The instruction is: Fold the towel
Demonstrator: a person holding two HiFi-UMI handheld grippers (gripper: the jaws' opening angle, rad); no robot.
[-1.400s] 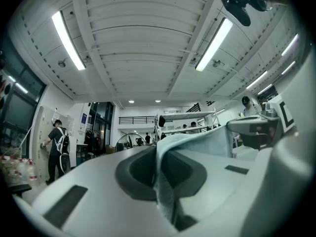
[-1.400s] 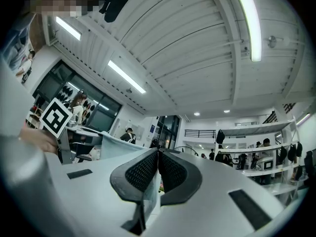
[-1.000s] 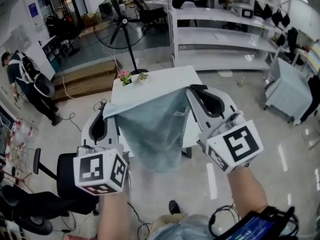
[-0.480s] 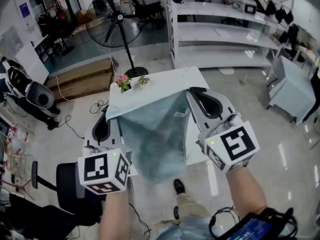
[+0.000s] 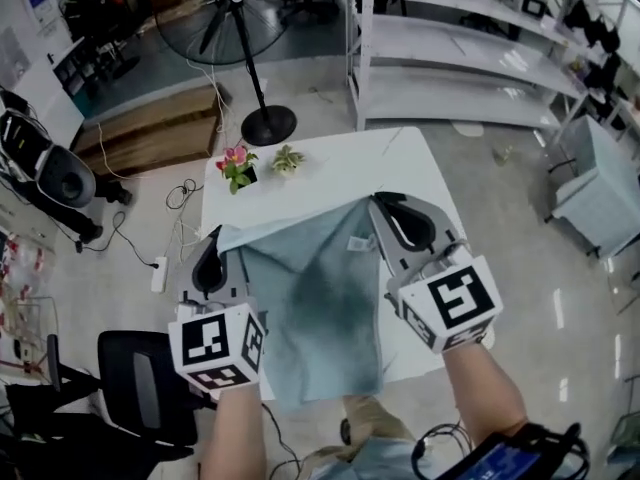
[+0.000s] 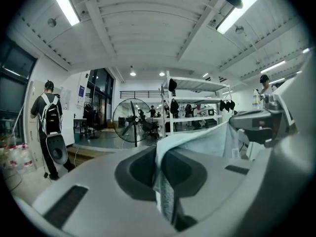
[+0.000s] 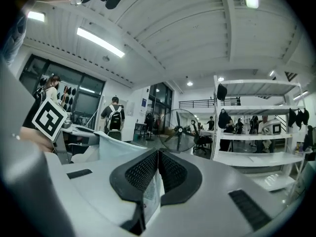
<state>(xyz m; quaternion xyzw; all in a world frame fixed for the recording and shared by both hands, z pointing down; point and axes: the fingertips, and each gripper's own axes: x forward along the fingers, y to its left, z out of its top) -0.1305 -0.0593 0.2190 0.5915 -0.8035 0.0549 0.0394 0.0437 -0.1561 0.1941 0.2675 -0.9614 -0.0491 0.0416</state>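
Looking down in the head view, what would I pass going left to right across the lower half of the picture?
Black office chair → left gripper, shut on one towel corner → towel → right gripper, shut on the other corner.

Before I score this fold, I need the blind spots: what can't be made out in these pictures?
- Head view: whether the towel lies on the table or hangs above it; the camera looks steeply down.
- Head view: the table surface under the towel, covered by it.
- Head view: the towel's label, too small to read.
- Gripper views: the table, hidden below the left gripper and right gripper.
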